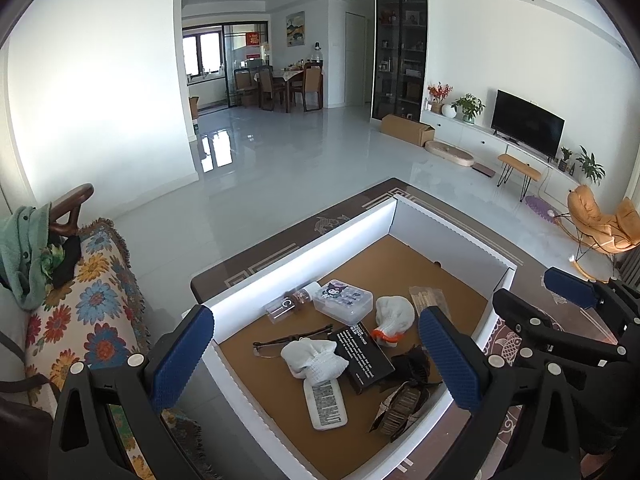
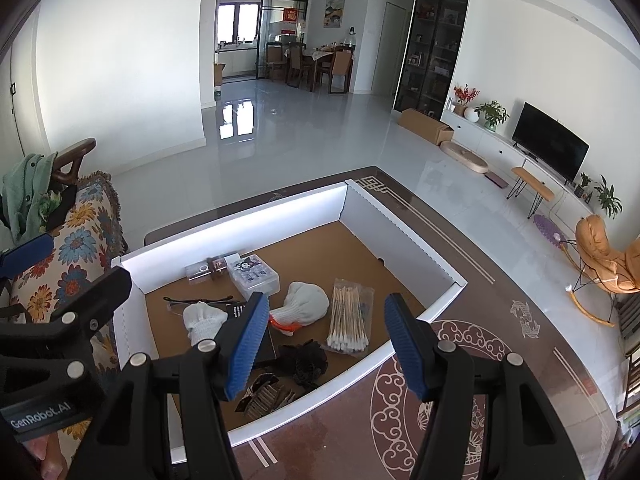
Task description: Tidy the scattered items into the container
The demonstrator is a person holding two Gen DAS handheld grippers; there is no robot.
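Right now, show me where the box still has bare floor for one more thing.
Free: the far right corner of the box, bordered by its far walls, past the cotton swabs and clear case. Crowded: the near half, around the gloves, black booklet and hair clips.

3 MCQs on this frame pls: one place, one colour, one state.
1. Where is the pack of cotton swabs?
A. on the sofa
B. inside the white box
C. on the floor

2. What colour is the cuff of the glove beside the swabs?
A. orange
B. green
C. purple

3. How are the left gripper and right gripper?
A. both shut on items
B. one holds a glove
C. both open and empty

Answers: 1 B, the pack lies on the brown floor of the box. 2 A, an orange band shows at its opening. 3 C, a wide gap with nothing between each pair of fingers.
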